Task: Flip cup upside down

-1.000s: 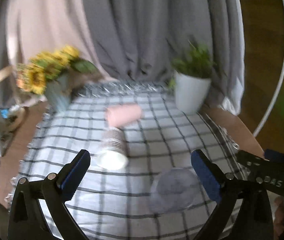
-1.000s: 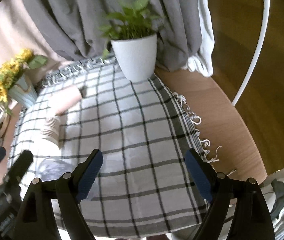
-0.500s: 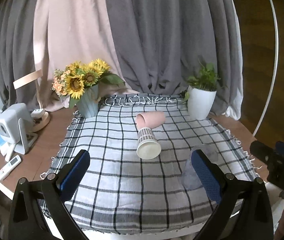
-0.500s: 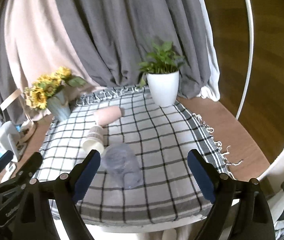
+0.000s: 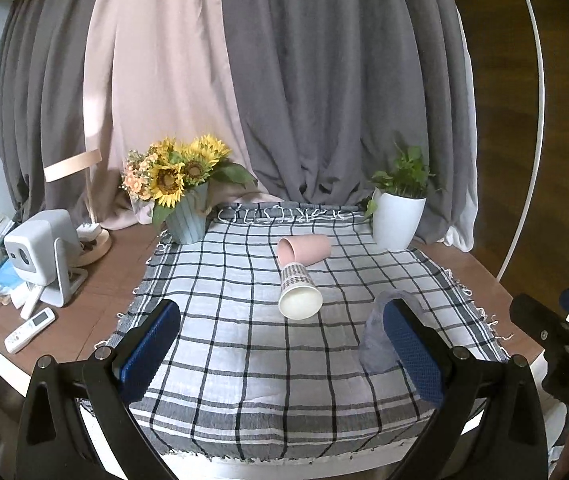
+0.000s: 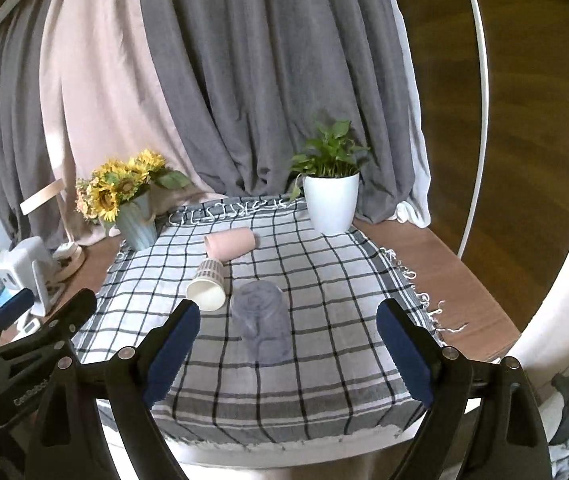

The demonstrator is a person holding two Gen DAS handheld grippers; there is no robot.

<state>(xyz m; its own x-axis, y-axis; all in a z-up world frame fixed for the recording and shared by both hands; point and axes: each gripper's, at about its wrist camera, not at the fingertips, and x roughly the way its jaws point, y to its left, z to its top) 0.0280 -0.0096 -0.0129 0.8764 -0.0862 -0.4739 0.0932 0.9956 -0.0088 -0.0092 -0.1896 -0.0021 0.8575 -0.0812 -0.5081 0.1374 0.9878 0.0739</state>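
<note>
The clear cup [image 6: 260, 326] stands upside down on the near part of the cloth [image 6: 324, 280]. The paper cup [image 6: 207, 286] and pink cup [image 6: 230, 243] lie on their sides behind it.

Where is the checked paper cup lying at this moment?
In the left wrist view the checked paper cup lies on its side near the middle of the plaid cloth, its base against the pink cup, mouth toward the camera.

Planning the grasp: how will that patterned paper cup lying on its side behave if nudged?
The patterned paper cup lies on its side, so it would probably roll, curving because it tapers. It looks thin and light, so a hard squeeze may crush it. The checked cloth might slow it.
</note>
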